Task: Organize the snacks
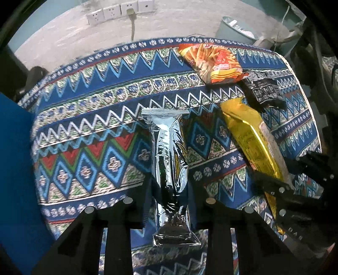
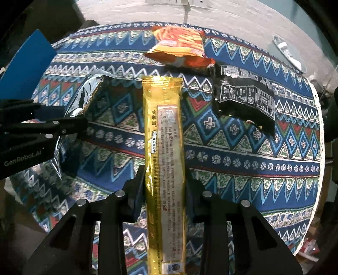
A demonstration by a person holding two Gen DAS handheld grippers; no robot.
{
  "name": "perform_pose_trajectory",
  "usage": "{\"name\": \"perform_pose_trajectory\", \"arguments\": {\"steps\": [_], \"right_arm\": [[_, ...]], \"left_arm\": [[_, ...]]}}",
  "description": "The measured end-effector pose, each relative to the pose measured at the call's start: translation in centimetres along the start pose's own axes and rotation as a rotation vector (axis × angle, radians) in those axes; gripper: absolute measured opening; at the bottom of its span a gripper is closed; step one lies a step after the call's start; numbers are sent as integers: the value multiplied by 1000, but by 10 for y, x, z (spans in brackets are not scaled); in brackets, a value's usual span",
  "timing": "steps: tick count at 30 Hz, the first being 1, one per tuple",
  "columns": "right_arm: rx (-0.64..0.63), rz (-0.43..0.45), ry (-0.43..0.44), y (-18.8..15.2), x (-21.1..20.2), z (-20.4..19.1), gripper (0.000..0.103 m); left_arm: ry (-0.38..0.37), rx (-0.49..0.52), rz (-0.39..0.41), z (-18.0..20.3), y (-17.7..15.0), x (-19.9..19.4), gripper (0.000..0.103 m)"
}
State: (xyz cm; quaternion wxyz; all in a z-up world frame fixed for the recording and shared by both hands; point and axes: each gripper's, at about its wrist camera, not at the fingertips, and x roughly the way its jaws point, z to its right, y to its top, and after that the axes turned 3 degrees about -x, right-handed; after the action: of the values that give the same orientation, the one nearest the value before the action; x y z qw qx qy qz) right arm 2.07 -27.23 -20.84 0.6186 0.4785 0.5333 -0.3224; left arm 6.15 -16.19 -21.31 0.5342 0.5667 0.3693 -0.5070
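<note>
a round worktop (image 1: pixel 118 88) wears a bright cloth (image 1: pixel 88 160) with blue, red and green zigzags. behind it, at 12 o'clock, a rough grey wall (image 1: pixel 63 40) has a row of white sockets (image 1: pixel 118 10), and a cord (image 1: pixel 132 25) hangs down from one. a pale green bin (image 1: pixel 236 29) stands at 1 o'clock. a blue board (image 1: pixel 14 169) sits at 9 o'clock.
</note>
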Motion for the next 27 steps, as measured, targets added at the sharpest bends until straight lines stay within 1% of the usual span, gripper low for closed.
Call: {"name": "perform_pose_trajectory", "arguments": {"steps": [5, 13, 16, 27], "right_arm": [[-6, 23, 5, -1, -17, -21, 31], [-17, 61, 15, 6, -37, -21, 31], [-24, 74, 16, 13, -42, -24, 31], [-54, 144, 19, 35, -67, -41, 31]], "left_arm": [[24, 25, 39, -13, -21, -28, 30], [41, 34, 84, -35, -27, -66, 30], [42, 24, 98, -36, -25, -72, 30], [69, -9, 164, -58, -28, -106, 30]]}}
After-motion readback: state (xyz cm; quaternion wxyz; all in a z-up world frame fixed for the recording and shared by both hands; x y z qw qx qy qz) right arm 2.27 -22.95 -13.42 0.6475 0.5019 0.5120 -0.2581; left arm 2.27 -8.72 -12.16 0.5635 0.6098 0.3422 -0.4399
